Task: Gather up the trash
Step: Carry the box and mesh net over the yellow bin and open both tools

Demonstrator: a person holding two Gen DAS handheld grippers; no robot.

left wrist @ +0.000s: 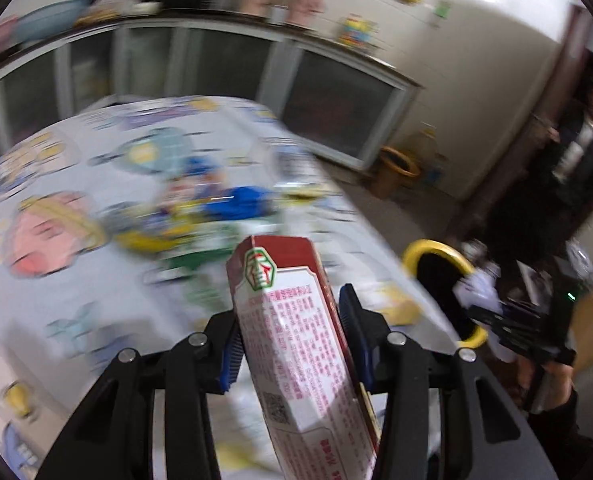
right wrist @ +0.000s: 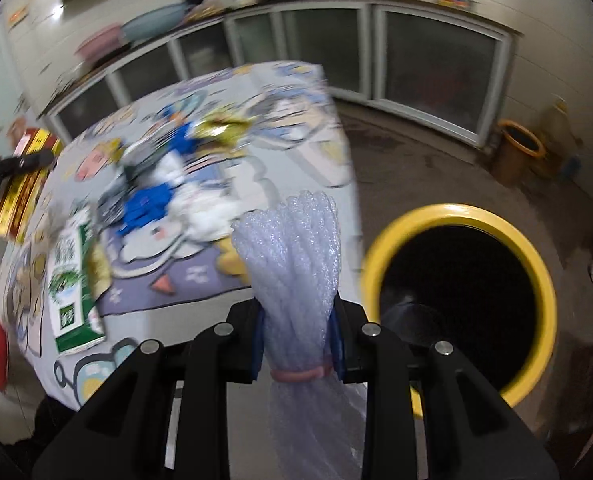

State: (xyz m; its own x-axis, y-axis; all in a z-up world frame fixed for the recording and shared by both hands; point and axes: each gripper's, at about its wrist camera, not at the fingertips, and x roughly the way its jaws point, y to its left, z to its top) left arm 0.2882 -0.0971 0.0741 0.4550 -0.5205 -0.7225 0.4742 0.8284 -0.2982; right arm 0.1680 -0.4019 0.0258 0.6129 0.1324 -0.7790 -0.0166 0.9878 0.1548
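Note:
My left gripper [left wrist: 292, 332] is shut on a red and white carton box [left wrist: 292, 320], held above the table's cartoon-print cloth [left wrist: 56, 300]. The box also shows at the left edge of the right wrist view [right wrist: 20, 184]. My right gripper [right wrist: 298, 332] is shut on a bundle of white foam netting [right wrist: 296, 248] tied with a pink band, held beside the table's edge, left of the yellow-rimmed black bin [right wrist: 460, 292]. The bin shows in the left wrist view [left wrist: 442, 280] to the right of the table. A blurred trash pile [right wrist: 164, 196] lies on the cloth.
A green and white carton [right wrist: 74, 280] lies on the cloth near the front left. A gold wrapper [right wrist: 220, 128] lies further back. An orange bin [right wrist: 516, 152] stands by grey cabinets [right wrist: 436, 64]. A person [left wrist: 576, 152] stands at the right.

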